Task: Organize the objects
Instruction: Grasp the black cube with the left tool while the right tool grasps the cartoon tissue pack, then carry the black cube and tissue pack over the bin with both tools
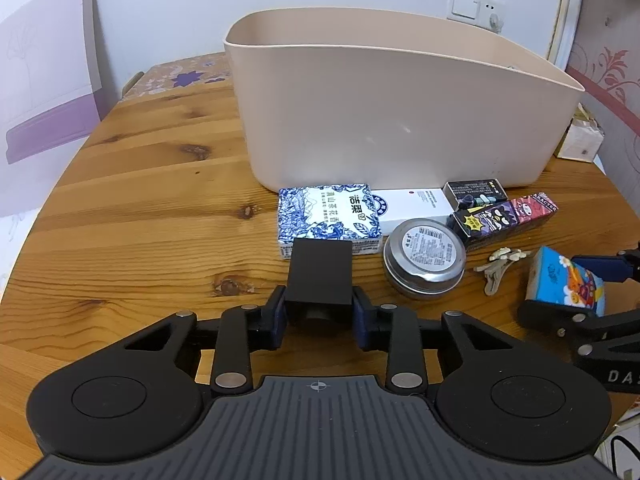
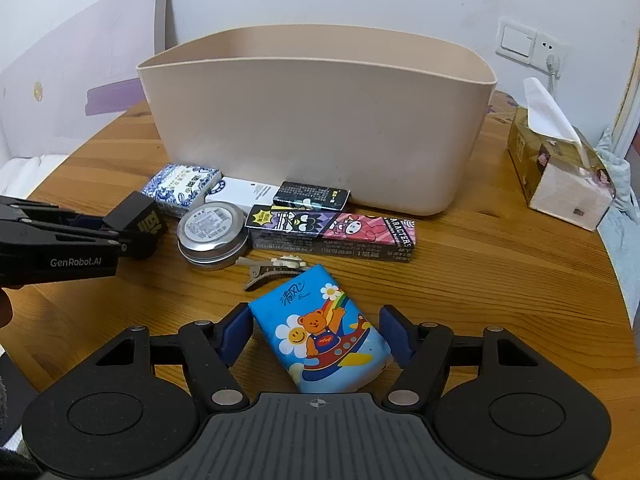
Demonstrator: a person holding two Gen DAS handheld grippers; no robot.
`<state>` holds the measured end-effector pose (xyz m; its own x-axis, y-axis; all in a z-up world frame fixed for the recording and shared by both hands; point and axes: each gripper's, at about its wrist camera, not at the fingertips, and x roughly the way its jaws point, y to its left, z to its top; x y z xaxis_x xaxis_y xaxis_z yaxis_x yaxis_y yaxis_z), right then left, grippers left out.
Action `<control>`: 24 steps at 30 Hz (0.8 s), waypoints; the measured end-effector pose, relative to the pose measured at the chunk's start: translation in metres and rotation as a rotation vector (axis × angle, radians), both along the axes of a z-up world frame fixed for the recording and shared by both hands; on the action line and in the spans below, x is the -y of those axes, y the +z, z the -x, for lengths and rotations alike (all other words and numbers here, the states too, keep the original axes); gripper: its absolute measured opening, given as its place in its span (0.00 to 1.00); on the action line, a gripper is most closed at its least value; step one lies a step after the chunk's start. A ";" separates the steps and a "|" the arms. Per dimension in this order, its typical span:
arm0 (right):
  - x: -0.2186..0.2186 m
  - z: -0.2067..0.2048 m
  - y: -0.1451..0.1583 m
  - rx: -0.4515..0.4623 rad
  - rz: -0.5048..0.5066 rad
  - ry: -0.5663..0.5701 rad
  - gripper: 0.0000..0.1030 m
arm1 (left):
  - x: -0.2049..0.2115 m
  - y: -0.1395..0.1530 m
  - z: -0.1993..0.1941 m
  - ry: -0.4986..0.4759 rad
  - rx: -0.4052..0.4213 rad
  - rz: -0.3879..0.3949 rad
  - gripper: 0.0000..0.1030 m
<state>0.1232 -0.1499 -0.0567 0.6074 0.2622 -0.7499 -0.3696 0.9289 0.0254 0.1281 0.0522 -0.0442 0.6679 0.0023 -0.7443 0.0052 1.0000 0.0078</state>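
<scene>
1. A round wooden table [image 2: 500, 264] stands against a white wall with a switch and socket [image 2: 532, 46]; a beige tub [image 2: 320, 136] sits on it.
2. The left gripper [image 1: 319, 312] has its jaws pressed against the sides of a black box [image 1: 320, 276]; the right wrist view shows gold writing on that box, unreadable, and "GenRobot.AI" on the gripper's side.
3. The right gripper [image 2: 316, 336] has its jaws wide, one on each side of a blue tissue pack [image 2: 320, 336] printed with a bear, a rainbow and daisies. Its left pad [image 2: 236, 330] sits right at the pack's edge, and the right pad stands clear of it.
4. Just ahead of the right jaws lies a hair clip [image 2: 272, 268].
5. Beyond it, in front of the tub: a round tin [image 2: 212, 232] with a printed label, a long box [image 2: 332, 232] reading "ARACTERS", a small black packet [image 2: 312, 196], a white box [image 2: 240, 194] and a blue-and-white floral box [image 2: 180, 186] with Chinese characters.
6. Far right of the jaws is a tissue box [image 2: 560, 168].
</scene>
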 end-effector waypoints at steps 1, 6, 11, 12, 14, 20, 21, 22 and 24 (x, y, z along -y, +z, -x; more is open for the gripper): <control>0.000 0.001 0.001 0.002 0.000 -0.002 0.64 | 0.000 0.000 0.001 0.000 0.002 -0.001 0.32; 0.004 0.004 0.003 0.016 -0.003 -0.015 0.62 | -0.003 0.001 0.004 0.001 0.000 0.007 0.32; 0.007 0.007 0.010 0.037 -0.010 -0.019 0.59 | -0.005 0.007 0.010 0.008 0.022 0.003 0.32; 0.007 0.008 0.011 0.038 -0.012 -0.023 0.49 | -0.005 0.009 0.011 0.009 0.027 0.003 0.32; 0.008 0.007 0.012 0.036 -0.015 -0.032 0.46 | -0.005 0.012 0.013 0.010 0.036 0.005 0.32; 0.014 0.007 0.015 0.048 -0.019 -0.054 0.46 | -0.006 0.017 0.015 0.015 0.046 0.006 0.32; 0.015 0.007 0.017 0.052 -0.020 -0.056 0.46 | -0.006 0.017 0.015 0.015 0.046 0.007 0.32; 0.016 0.008 0.018 0.057 -0.020 -0.060 0.46 | -0.007 0.018 0.015 0.014 0.046 0.009 0.32; 0.017 0.008 0.022 0.068 -0.020 -0.063 0.46 | -0.008 0.019 0.015 0.013 0.047 0.012 0.32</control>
<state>0.1150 -0.1668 -0.0348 0.6727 0.2364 -0.7011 -0.3121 0.9498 0.0208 0.1127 0.0599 -0.0251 0.7019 0.0019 -0.7123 -0.0074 1.0000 -0.0045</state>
